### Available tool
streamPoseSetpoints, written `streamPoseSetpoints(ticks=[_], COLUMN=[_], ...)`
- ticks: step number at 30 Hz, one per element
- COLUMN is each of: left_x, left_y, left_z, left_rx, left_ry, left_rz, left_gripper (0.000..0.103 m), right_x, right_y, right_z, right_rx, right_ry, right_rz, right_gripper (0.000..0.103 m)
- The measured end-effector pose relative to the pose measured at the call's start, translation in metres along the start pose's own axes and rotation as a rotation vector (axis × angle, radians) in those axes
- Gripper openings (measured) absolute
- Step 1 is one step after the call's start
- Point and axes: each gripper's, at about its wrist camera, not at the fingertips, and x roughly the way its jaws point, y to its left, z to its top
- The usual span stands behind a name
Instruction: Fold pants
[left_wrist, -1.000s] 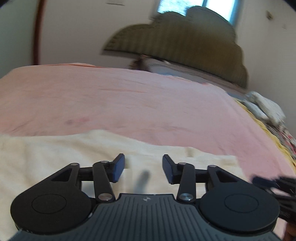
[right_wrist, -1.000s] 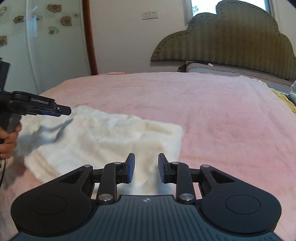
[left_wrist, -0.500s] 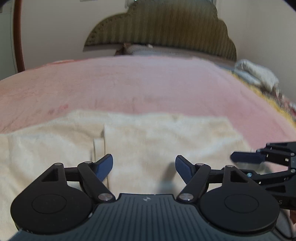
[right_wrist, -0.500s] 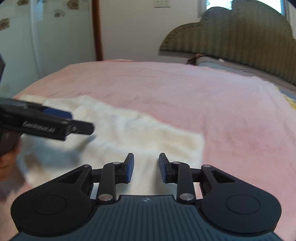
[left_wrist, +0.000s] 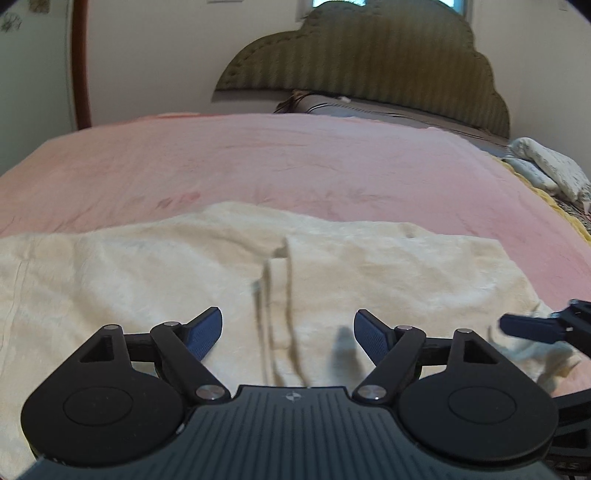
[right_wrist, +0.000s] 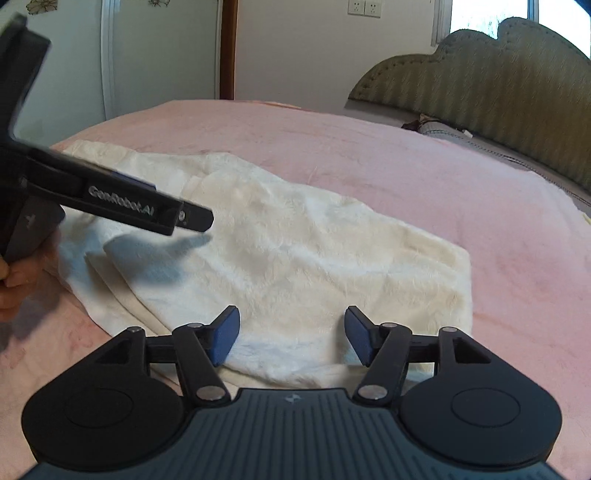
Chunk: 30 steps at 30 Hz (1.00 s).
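Cream fleece pants (left_wrist: 155, 269) lie flat on the pink bed, folded over with layered edges running down the middle (left_wrist: 280, 317). They also show in the right wrist view (right_wrist: 288, 258). My left gripper (left_wrist: 288, 334) is open and empty, just above the folded edges. My right gripper (right_wrist: 291, 334) is open and empty over the near edge of the pants. The left gripper's finger (right_wrist: 147, 210) reaches in from the left in the right wrist view, over the cloth. The right gripper's tip (left_wrist: 532, 326) shows at the right edge of the left wrist view.
The pink bedspread (left_wrist: 295, 166) covers the bed around the pants. An olive padded headboard (left_wrist: 369, 62) and a grey pillow (left_wrist: 388, 110) stand at the far end. A rolled pale cloth (left_wrist: 546, 166) lies at the right edge. A white wardrobe (right_wrist: 159, 55) stands at the left.
Both grippers have opened wider. The left gripper has swung toward the middle of the pants; the right gripper has moved over their near edge.
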Motion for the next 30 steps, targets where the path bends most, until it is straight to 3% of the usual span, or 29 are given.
streamPoseSetpoints(ticks=[10, 20, 23, 30], left_x=[0.0, -0.004, -0.004, -0.014], left_y=[0.01, 0.015, 0.025, 0.034], left_z=[-0.002, 0.0, 0.003, 0.006], left_rx=[0.021, 0.018, -0.024, -0.068], left_ry=[-0.013, -0.033, -0.039, -0.049], left_rz=[0.047, 0.07, 0.115, 0.117], left_gripper=[0.086, 0.086, 0.087, 0.086], right_x=[-0.013, 0.008, 0.003, 0.005], right_y=[0.051, 0.054, 0.059, 0.079], right_z=[0.013, 0.011, 0.009, 0.009], right_rx=[-0.205, -0.219, -0.252, -0.336], right_ry=[-0.167, -0.104, -0.126, -0.141], right_rz=[-0.033, -0.01, -0.004, 0.044], right_gripper=[0.062, 0.061, 0.06, 0.052])
